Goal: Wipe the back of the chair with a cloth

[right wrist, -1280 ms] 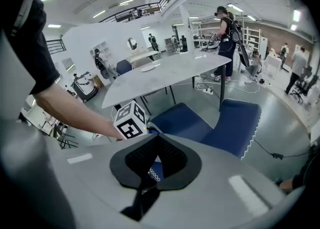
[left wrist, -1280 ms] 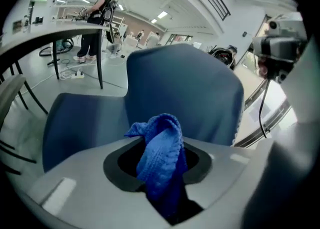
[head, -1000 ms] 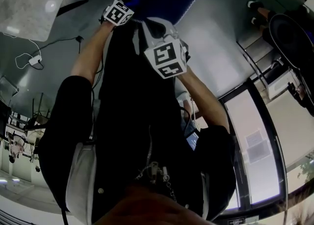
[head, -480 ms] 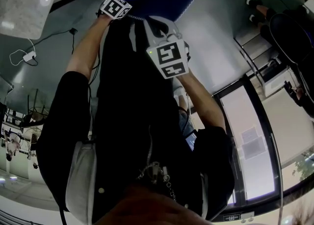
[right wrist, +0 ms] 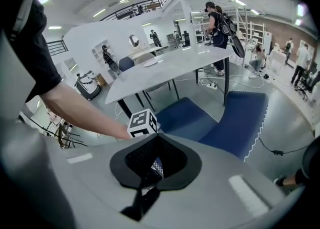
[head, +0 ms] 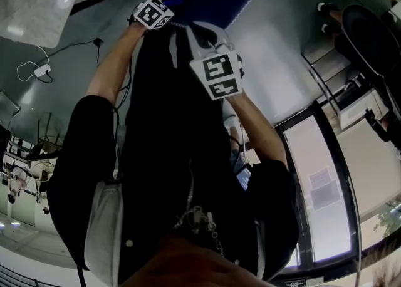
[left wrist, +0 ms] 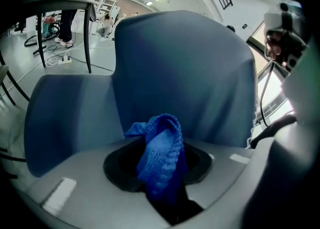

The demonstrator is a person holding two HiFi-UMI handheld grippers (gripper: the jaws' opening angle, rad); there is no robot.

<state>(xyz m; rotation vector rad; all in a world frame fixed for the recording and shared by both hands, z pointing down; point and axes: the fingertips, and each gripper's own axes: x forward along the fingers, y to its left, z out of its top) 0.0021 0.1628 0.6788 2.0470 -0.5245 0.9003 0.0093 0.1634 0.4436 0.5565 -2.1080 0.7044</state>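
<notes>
Left gripper [left wrist: 163,185] clamped on cloth [left wrist: 160,143]; we'd press flat on chair back [left wrist: 185,63], overlapping strokes; right gripper [right wrist: 149,172] closed, empty.

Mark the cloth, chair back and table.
cloth [left wrist: 159,148]: left gripper view, middle of the bunched blue fold.
chair back [left wrist: 185,70]: left gripper view, centre of the big blue panel.
table [right wrist: 186,65]: right gripper view, bare pale top.

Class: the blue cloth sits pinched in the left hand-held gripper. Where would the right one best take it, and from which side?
Take the folded bunch of the cloth that stands free beyond the left hand-held gripper, probably from the chair back side, since the lower part is clamped between the jaws.
</notes>
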